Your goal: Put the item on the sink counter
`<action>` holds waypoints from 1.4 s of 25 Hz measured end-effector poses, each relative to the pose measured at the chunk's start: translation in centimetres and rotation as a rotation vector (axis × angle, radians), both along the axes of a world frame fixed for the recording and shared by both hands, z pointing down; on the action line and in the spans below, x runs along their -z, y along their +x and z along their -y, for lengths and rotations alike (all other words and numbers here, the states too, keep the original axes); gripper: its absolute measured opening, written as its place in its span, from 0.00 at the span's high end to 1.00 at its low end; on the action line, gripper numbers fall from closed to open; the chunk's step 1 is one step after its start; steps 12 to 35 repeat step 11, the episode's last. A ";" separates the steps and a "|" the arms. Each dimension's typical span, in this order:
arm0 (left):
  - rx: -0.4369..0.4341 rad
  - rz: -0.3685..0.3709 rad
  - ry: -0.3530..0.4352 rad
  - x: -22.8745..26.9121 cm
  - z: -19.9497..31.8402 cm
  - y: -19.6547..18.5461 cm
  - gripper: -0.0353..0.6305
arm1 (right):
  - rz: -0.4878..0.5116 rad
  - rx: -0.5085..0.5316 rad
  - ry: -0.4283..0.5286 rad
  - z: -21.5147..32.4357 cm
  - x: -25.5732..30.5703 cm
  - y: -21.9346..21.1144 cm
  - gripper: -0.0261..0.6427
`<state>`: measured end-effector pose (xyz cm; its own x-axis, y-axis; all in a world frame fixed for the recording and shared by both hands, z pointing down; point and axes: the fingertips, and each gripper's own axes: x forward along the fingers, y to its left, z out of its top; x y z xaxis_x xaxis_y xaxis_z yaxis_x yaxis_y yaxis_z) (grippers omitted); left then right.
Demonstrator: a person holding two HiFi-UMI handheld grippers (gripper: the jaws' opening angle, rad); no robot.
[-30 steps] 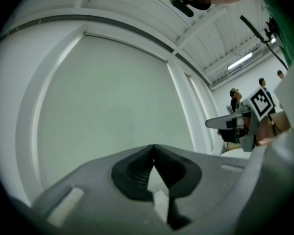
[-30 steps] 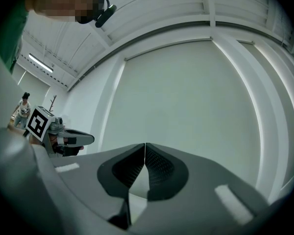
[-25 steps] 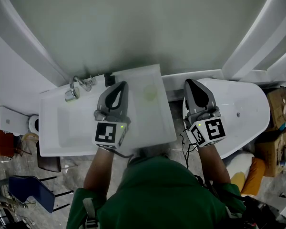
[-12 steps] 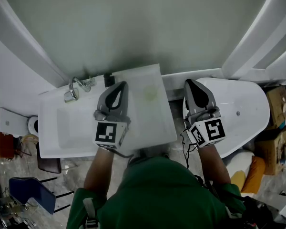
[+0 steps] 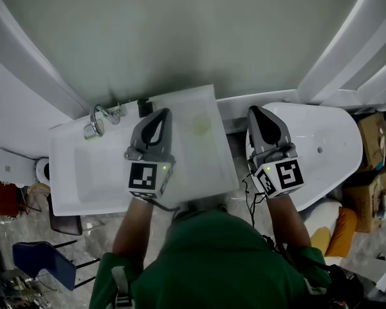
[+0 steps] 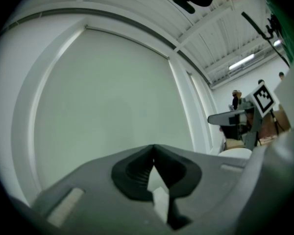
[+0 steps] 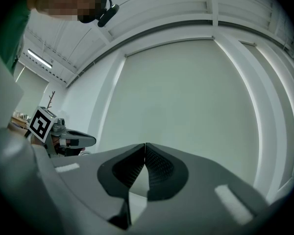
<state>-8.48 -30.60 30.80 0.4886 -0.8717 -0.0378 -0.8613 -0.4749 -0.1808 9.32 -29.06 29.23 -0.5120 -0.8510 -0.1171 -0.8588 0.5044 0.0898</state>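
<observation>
From the head view I look down on a white sink unit: its flat counter point(image 5: 202, 163) lies right of the basin point(image 5: 93, 169). A small black item point(image 5: 143, 107) stands at the counter's back edge, and a pale greenish round patch point(image 5: 201, 125) lies on the counter; I cannot tell what either is. My left gripper point(image 5: 163, 112) hovers over the seam between basin and counter, shut and empty, its jaws meeting tip to tip point(image 6: 153, 149). Held over a white tub, my right gripper point(image 5: 253, 110) is also shut with nothing in it point(image 7: 145, 146).
A chrome faucet point(image 5: 95, 122) sits at the basin's back left. The white oval tub point(image 5: 328, 147) lies right of the sink unit, with cardboard boxes point(image 5: 376, 143) beyond it. A blue chair point(image 5: 42, 259) stands on the floor at lower left. A pale wall panel point(image 6: 108, 106) faces both grippers.
Both grippers kept their places and stayed shut. Only the head view drifted slightly, so the sink sits a little further left in the picture.
</observation>
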 end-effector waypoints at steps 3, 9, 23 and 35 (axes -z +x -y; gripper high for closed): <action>-0.004 -0.002 -0.002 -0.1 0.2 0.0 0.95 | -0.004 -0.001 -0.002 0.2 0.0 -0.1 0.96; -0.009 0.016 -0.005 -0.5 0.8 -0.3 0.95 | -0.012 -0.007 0.003 0.7 -0.1 -0.4 0.96; -0.015 0.022 -0.003 -0.5 1.0 -0.3 0.95 | -0.014 -0.008 0.003 1.0 -0.2 -0.5 0.96; -0.015 0.022 -0.003 -0.5 1.0 -0.3 0.95 | -0.014 -0.008 0.003 1.0 -0.2 -0.5 0.96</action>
